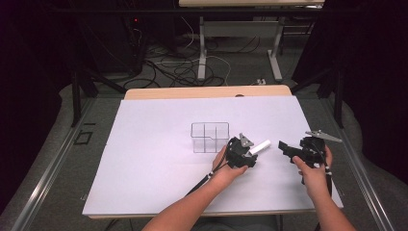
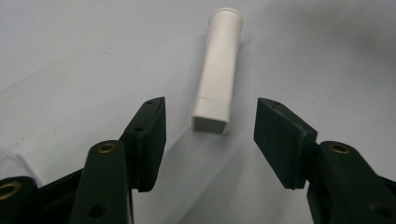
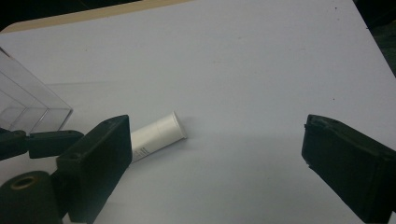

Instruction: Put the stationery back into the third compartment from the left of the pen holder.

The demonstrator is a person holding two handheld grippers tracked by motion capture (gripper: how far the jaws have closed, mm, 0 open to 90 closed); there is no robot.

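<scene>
On the white sheet (image 1: 144, 159) lies a white tube (image 2: 218, 70) — flat on its side, just right of the clear divided box (image 1: 210, 137). Left gripper (image 2: 210, 140) points at the tube's squared end, jaws spread apart — nothing between them. Right gripper (image 3: 215, 163) hovers nearby, jaws wide apart.

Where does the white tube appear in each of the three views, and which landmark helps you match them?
High view: the white tube lies right of centre, between the two hands.
Left gripper view: upper centre, ahead of the open tongs.
Right gripper view: lower left, partly behind a jaw.
Shared landmark: the clear divided box, seen at the left edge of the right gripper view.
</scene>
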